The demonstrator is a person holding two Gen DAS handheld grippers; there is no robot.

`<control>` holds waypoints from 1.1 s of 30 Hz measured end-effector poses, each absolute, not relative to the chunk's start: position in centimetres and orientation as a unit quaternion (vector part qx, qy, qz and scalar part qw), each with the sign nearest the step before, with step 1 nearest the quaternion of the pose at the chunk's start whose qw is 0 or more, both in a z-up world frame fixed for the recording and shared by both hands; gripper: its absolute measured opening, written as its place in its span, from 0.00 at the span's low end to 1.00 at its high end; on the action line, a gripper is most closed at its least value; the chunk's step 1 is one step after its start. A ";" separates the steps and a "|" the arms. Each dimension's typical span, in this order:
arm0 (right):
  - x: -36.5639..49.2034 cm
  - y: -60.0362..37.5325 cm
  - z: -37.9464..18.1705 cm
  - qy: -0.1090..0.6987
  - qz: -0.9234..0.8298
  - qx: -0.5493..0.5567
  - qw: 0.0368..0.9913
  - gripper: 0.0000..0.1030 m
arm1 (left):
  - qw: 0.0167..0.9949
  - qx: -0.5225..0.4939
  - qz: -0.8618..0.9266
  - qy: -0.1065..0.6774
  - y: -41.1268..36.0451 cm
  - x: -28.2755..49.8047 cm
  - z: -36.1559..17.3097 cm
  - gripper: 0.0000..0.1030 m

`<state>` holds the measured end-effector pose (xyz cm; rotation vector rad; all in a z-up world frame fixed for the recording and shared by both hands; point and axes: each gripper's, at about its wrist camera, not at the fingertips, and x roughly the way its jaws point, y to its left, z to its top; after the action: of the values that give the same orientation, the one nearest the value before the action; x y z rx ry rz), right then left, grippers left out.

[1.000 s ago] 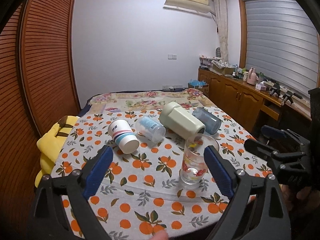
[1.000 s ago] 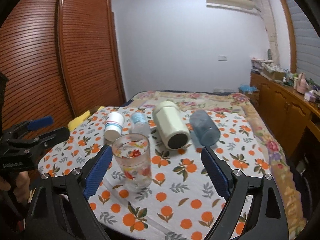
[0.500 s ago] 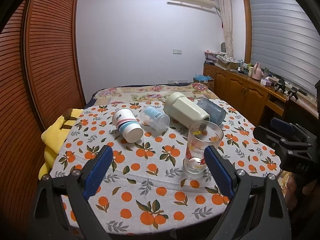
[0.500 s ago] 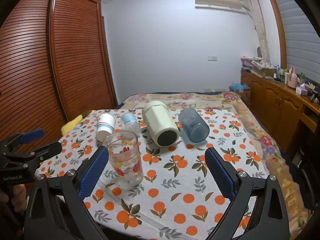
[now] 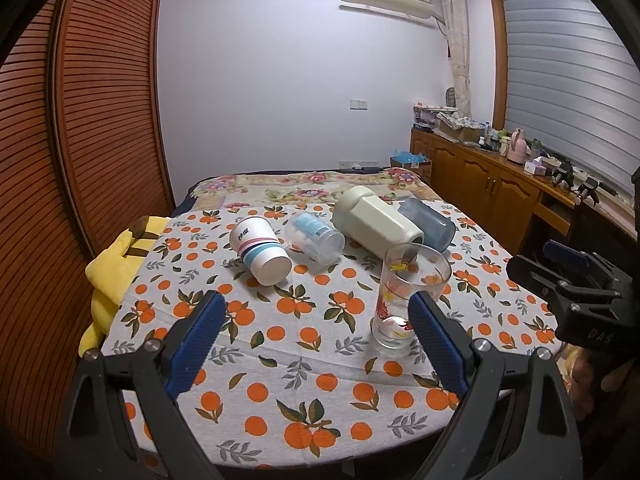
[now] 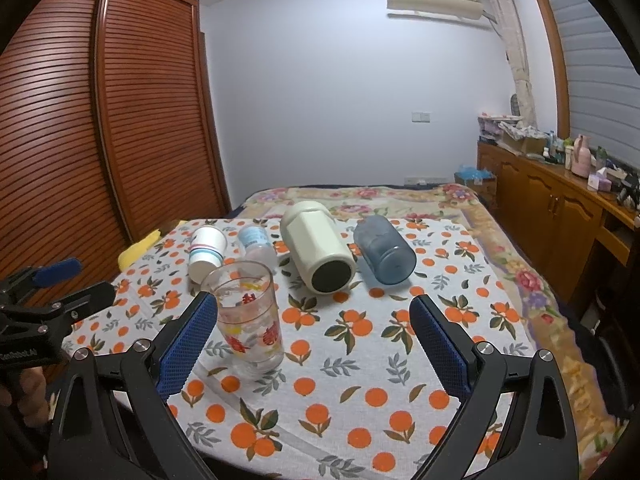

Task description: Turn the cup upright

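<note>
Standing upright already, the glass cup [image 5: 408, 300] sits on the worktop [image 5: 304, 360]; four others lie tipped (paper cup [image 5: 260, 249] nearest). Left claw [image 5: 316, 344] and right claw [image 6: 316, 344] gape wide, empty; next probably needs closing on a fallen one

Left gripper [image 5: 312, 344]: jaws spread wide, nothing between the blue pads [image 5: 196, 344]. Both fingers project toward twelve o'clock, level with each other, black frame arms splaying out toward seven and five o'clock. In the right wrist view this same unit sits at nine o'clock, its blue-tipped lever raised, with what appears to be a hand below it at the frame edge, though that corner is too dark to confirm.

Right gripper [image 6: 312, 340]: jaws equally wide, blue pads [image 6: 438, 348] unloaded, fingers aimed at twelve o'clock. In the left wrist view its black body stands at three o'clock, a hand [image 5: 592, 376] gripping beneath it.
</note>
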<state>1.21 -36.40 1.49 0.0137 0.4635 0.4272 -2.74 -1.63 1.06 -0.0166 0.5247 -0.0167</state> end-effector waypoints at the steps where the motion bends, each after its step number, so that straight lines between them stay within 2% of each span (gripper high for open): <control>1: 1.2 -36.4 1.5 0.228 0.209 0.007 0.951 0.96 | 0.966 -0.008 -0.008 0.259 -1.6 -2.7 1.1 0.91; 33: 1.1 -36.3 1.4 0.228 0.207 0.005 0.951 0.96 | 0.967 -0.008 -0.009 0.253 -2.0 -3.0 1.8 0.91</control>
<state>1.09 -36.34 1.36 0.0098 0.4628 0.4215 -3.01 -2.04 1.77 -0.0171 0.5108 -0.0181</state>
